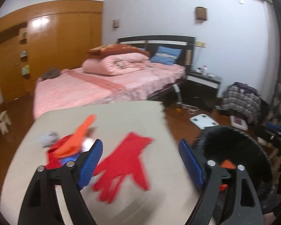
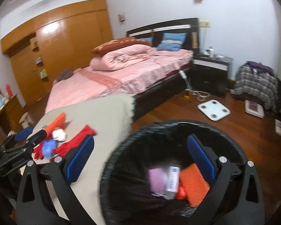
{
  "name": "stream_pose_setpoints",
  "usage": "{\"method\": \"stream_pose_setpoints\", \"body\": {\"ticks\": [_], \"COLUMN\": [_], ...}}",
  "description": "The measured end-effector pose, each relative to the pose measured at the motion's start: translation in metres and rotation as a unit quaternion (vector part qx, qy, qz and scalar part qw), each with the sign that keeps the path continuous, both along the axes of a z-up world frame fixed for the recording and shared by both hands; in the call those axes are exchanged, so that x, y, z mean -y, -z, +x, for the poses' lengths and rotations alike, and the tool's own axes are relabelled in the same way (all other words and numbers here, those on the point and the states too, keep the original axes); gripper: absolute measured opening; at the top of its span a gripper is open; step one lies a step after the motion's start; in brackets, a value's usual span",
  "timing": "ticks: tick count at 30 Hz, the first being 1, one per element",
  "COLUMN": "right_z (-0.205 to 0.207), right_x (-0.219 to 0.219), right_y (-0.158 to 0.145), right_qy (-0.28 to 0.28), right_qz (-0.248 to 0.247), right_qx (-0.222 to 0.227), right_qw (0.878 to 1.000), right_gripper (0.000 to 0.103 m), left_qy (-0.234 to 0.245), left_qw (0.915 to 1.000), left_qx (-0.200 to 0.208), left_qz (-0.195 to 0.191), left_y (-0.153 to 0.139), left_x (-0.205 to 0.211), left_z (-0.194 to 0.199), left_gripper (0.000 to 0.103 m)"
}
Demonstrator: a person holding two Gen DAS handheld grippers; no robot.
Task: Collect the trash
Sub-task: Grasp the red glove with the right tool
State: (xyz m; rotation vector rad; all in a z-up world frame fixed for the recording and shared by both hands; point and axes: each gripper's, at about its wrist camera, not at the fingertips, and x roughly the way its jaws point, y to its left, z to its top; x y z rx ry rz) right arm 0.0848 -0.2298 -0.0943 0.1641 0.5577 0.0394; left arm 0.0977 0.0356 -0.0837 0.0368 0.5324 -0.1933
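Observation:
A beige table (image 1: pixel 121 116) carries a red glove (image 1: pixel 125 165), an orange wrapper (image 1: pixel 84 129) and a crumpled grey scrap (image 1: pixel 47 139). My left gripper (image 1: pixel 140 146) hovers open over the glove and holds nothing. Seen from the right wrist, the glove (image 2: pixel 75 140) lies beside a blue wad (image 2: pixel 49 147) and a white wad (image 2: pixel 59 134), with the left gripper (image 2: pixel 31 135) near them. My right gripper (image 2: pixel 140 138) is open and empty above the black-lined bin (image 2: pixel 159 125). Inside lie a pink packet (image 2: pixel 156 178), a white box (image 2: pixel 173 180) and an orange piece (image 2: pixel 193 183).
The bin (image 1: pixel 234 142) stands at the table's right edge. Behind is a pink bed (image 2: pixel 121 71) with a dark nightstand (image 2: pixel 209 69). A white scale (image 2: pixel 213 109) lies on the wood floor, a plaid-draped chair (image 2: pixel 256 80) stands far right, and a small stool (image 2: pixel 26 119) at the left.

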Motion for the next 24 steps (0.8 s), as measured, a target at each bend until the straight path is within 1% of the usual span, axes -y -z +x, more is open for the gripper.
{"method": "stream_pose_setpoints", "body": {"ticks": [6, 8, 12, 15, 19, 24], "right_z": [0.028, 0.036, 0.054, 0.069, 0.090, 0.118], "right_x": [-0.063, -0.082, -0.117, -0.139, -0.162, -0.180], "right_y": [-0.001, -0.001, 0.003, 0.009, 0.027, 0.060], "right_qy": [-0.065, -0.084, -0.113, -0.126, -0.137, -0.134], "right_qz": [0.001, -0.002, -0.008, -0.010, -0.013, -0.019], "right_qx": [-0.007, -0.008, -0.012, -0.019, -0.041, -0.082], "right_qw": [0.998, 0.996, 0.994, 0.992, 0.990, 0.987], "right_gripper": [0.097, 0.097, 0.097, 0.097, 0.097, 0.097], "left_qy": [-0.067, -0.087, -0.113, -0.127, -0.143, -0.155], "left_qw": [0.9974, 0.9958, 0.9932, 0.9913, 0.9890, 0.9870], "left_qx": [-0.002, -0.004, -0.008, -0.013, -0.023, -0.031], "left_qz": [0.026, 0.027, 0.028, 0.033, 0.030, 0.030], "left_y": [0.012, 0.016, 0.023, 0.030, 0.041, 0.051], "left_x": [-0.055, -0.073, -0.096, -0.106, -0.124, -0.136], "left_z": [-0.002, -0.002, -0.001, 0.000, 0.001, 0.004], "left_gripper": [0.081, 0.081, 0.081, 0.081, 0.081, 0.081]}}
